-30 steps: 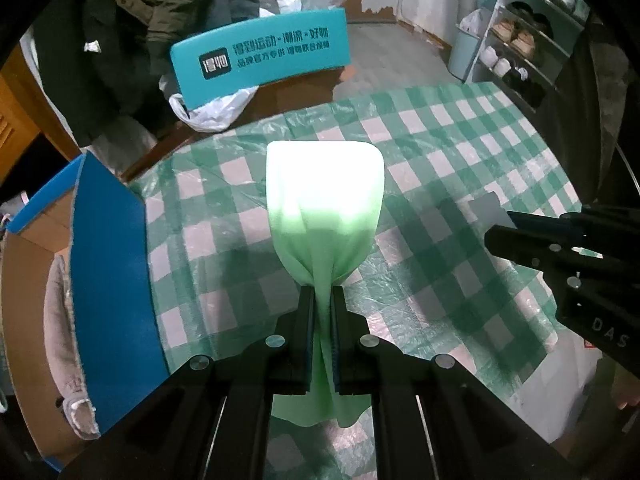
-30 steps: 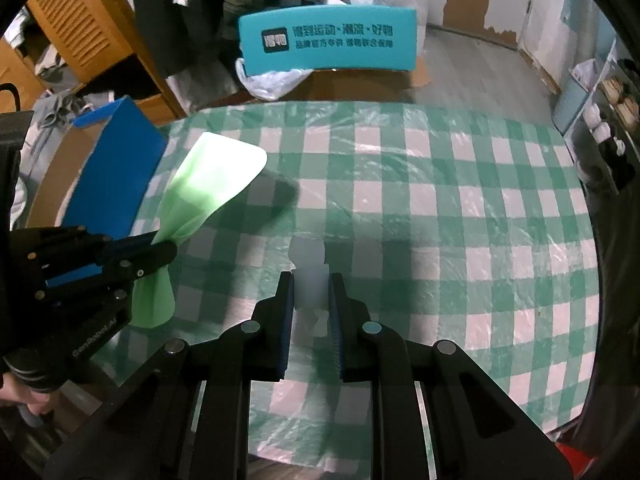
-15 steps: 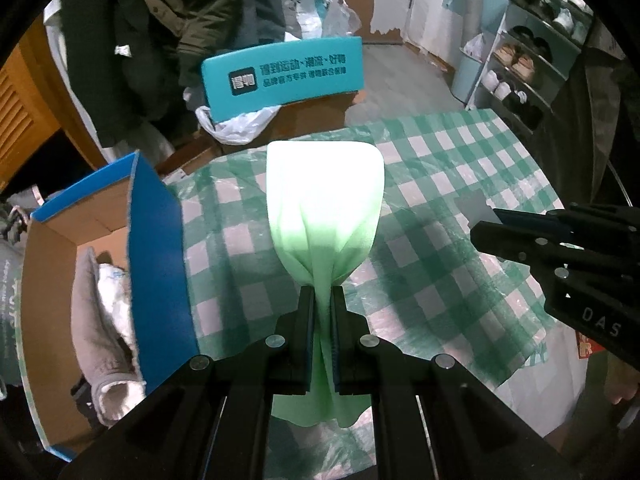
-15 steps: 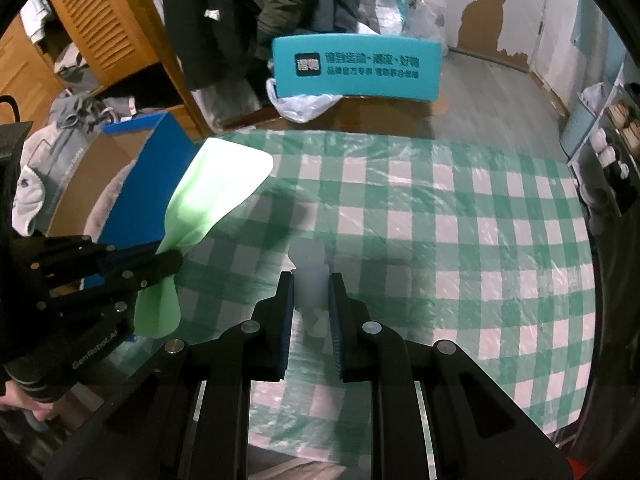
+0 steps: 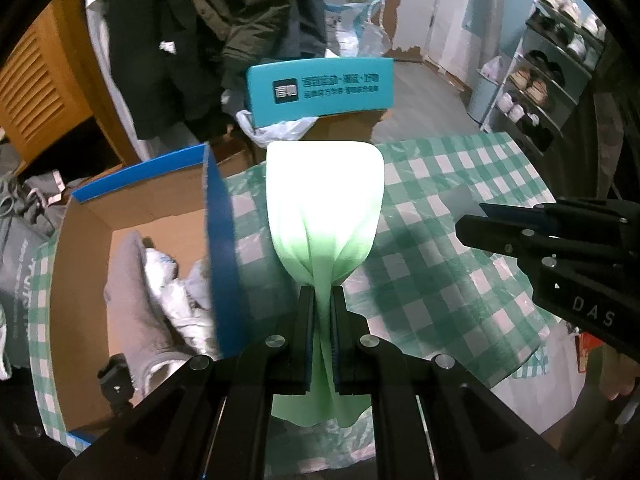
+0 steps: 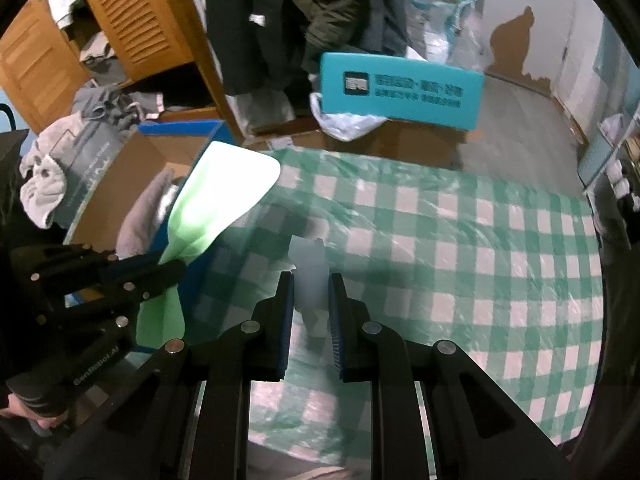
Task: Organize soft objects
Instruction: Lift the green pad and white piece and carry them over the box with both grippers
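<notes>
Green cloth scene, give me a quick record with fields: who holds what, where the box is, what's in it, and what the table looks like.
left gripper: shut on green cloth, held above the table
right gripper: shut on a pale translucent piece, kind unclear
cardboard box: open, blue-edged, beside the table on the left gripper's side
box contents: grey towel, white fabric
table cover: green and white checked cloth under clear plastic

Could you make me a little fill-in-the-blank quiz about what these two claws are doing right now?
1. The left claw is shut on a light ____ cloth.
2. The right claw pinches a small pale, translucent ____.
3. The table wears a green-and-white ____ cover.
4. The cardboard box left of the table already holds ____ items.

Answers: green; piece; checked; soft
</notes>
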{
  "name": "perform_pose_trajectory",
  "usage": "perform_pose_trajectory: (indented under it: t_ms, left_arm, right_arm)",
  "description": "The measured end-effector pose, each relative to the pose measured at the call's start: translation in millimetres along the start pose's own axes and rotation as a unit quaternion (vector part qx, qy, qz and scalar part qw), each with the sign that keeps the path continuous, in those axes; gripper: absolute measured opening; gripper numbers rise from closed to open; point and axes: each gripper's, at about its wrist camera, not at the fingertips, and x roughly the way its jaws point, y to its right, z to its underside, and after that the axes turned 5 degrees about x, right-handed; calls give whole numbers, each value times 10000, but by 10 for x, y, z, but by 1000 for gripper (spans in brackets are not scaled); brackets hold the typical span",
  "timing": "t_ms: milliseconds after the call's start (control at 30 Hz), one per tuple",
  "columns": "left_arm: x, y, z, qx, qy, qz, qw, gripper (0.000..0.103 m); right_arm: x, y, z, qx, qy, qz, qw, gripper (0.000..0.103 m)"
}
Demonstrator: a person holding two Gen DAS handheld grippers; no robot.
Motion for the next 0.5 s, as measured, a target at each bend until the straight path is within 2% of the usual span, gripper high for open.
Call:
perform_pose_trajectory:
  t_ms: [500]
  left_arm:
    - [-254,-579,167,-503,160,-109,9985,7]
  right_arm:
    - [65,-660,-244,-467,21,-238,9986,16]
